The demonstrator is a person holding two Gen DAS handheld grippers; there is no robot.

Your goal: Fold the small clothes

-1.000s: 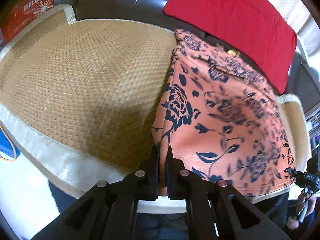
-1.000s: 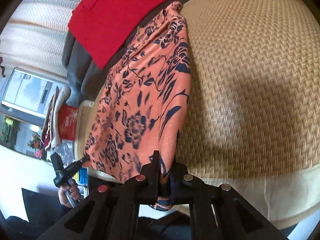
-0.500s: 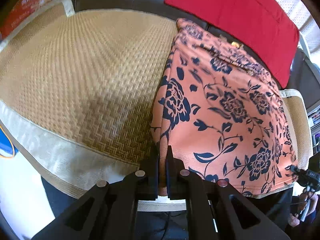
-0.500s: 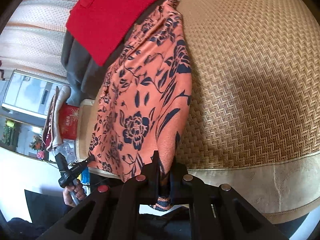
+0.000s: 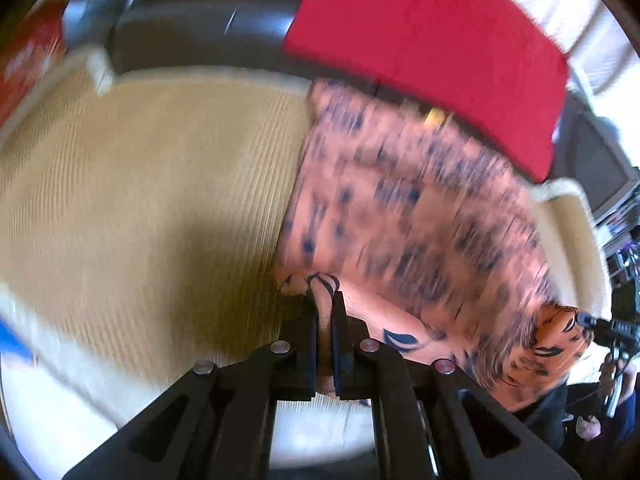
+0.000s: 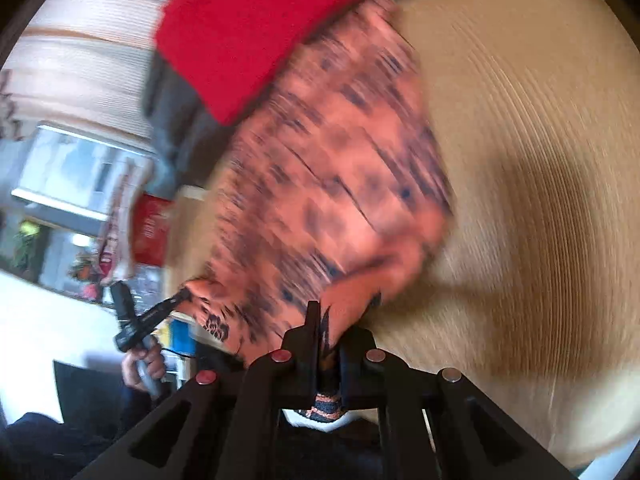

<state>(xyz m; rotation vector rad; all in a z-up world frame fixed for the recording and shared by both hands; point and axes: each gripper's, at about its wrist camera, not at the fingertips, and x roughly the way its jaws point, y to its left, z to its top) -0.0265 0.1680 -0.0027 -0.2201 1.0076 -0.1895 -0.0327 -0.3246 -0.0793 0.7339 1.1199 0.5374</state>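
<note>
The left gripper (image 5: 324, 300) has its jaws pinched nearly together on the near corner of the orange cloth (image 5: 420, 216), a bit of flowered hem bunched up just past its tips. The right gripper (image 6: 328, 312) is clamped the same way on the other near corner of the cloth (image 6: 336, 184), with a striped edge of the fabric hanging down between the black fingers toward the camera. In the left wrist view the right gripper (image 5: 588, 320) shows at the far right edge, its tip buried in a gathered fold of the cloth; in the right wrist view the left gripper (image 6: 176, 302) shows at the left, held by a hand (image 6: 142, 364), its tip at the cloth's corner. Both near corners are raised off the woven mat (image 5: 140, 200), so the cloth sags between the two grips, while its far end lies on the mat at the mat's back edge. The rest of the mat (image 6: 520, 160) beside the cloth is bare, with a dark shadow on it next to the raised edge. A red cushion (image 5: 432, 48) sits just behind the mat, overlapping the cloth's far end, against a dark sofa back (image 5: 200, 28). Both pictures are heavily smeared, so the flower print reads only as dark streaks.
</note>
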